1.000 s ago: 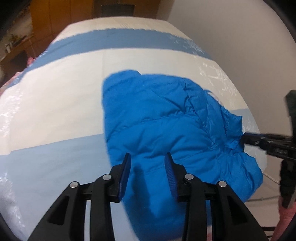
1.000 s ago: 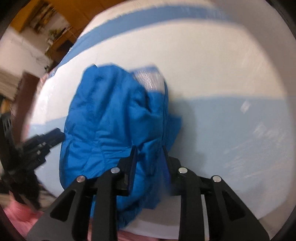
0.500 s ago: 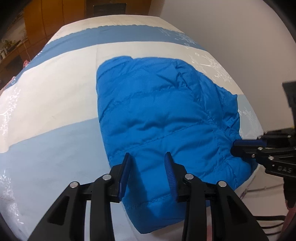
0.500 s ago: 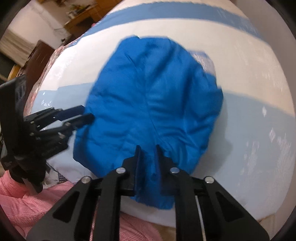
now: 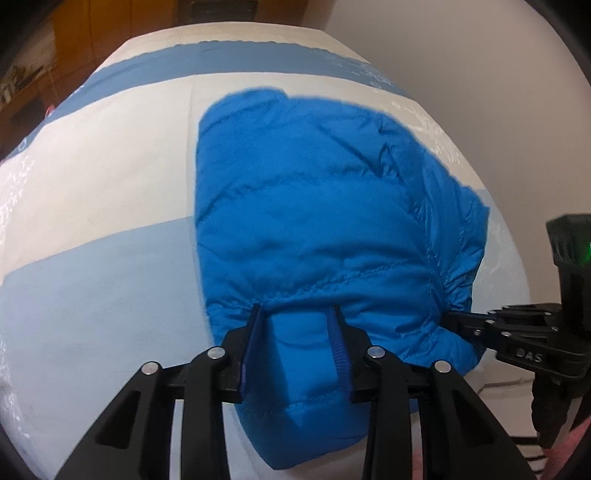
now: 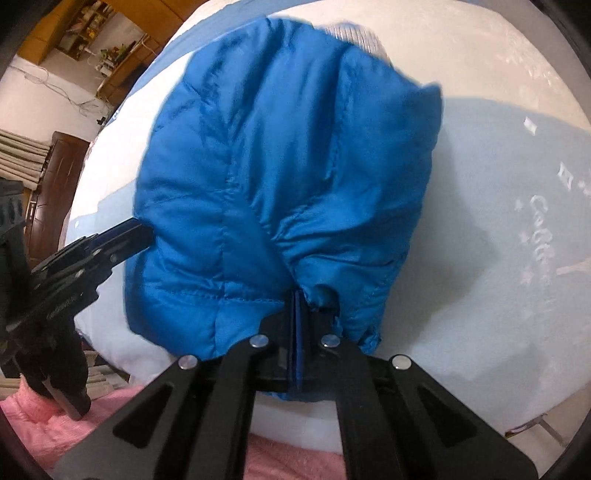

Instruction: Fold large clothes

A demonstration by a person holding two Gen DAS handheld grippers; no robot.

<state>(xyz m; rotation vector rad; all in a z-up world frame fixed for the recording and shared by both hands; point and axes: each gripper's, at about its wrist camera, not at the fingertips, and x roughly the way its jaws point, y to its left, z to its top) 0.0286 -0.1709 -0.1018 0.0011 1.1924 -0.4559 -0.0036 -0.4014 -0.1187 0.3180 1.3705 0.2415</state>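
A blue padded jacket [image 5: 321, 229] lies bunched on the bed, near its front edge; it also shows in the right wrist view [image 6: 280, 177]. My left gripper [image 5: 295, 314] has its jaws apart with the jacket's near hem between them, the fabric puffing into the gap. My right gripper [image 6: 298, 295] is shut tight on the jacket's gathered front edge. It also shows in the left wrist view [image 5: 448, 317], at the jacket's right corner. The left gripper shows in the right wrist view [image 6: 142, 229], at the jacket's left side.
The bed [image 5: 92, 184] has a white cover with light and darker blue bands. A pale wall [image 5: 480, 55] runs along its right side. Wooden furniture [image 6: 55, 33] and a dark door [image 6: 55, 184] stand beyond. Pink fabric [image 6: 44, 435] lies below the bed's front edge.
The jacket has been pulled toward the bed's front edge. My left gripper has moved onto the hem, which now sits between its jaws. My right gripper has closed fully on the fabric.
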